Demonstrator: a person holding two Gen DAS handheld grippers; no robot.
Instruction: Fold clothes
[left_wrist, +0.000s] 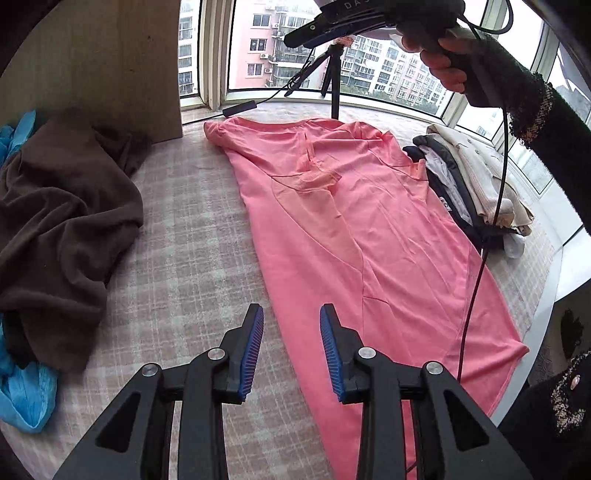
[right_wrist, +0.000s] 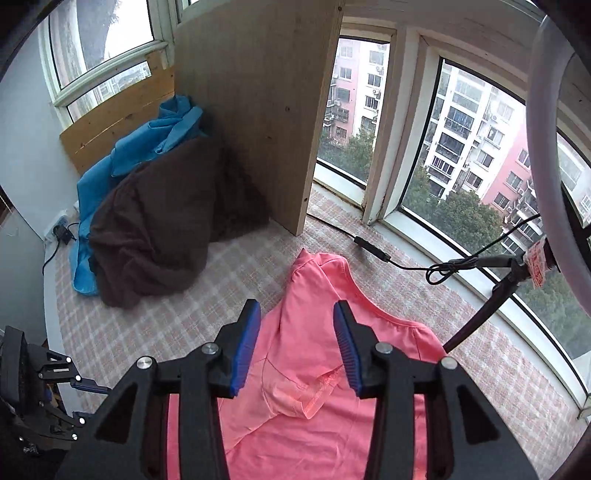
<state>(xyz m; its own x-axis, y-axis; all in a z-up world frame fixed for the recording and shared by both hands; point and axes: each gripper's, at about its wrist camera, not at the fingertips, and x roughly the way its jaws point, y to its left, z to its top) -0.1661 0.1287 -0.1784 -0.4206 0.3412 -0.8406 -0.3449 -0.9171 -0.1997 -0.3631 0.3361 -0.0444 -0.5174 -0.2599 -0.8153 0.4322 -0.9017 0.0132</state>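
While both sets of jaws stand apart and empty, the left gripper (left_wrist: 291, 349) hovers above the flattened pink garment (left_wrist: 354, 236), which extends ahead; the right gripper (right_wrist: 297, 345) hangs over its collar end.

Pink garment (left_wrist: 369, 236) on a beige plaid cover (left_wrist: 192, 229), beside brown (left_wrist: 62, 221) and blue cloth (right_wrist: 147, 140).
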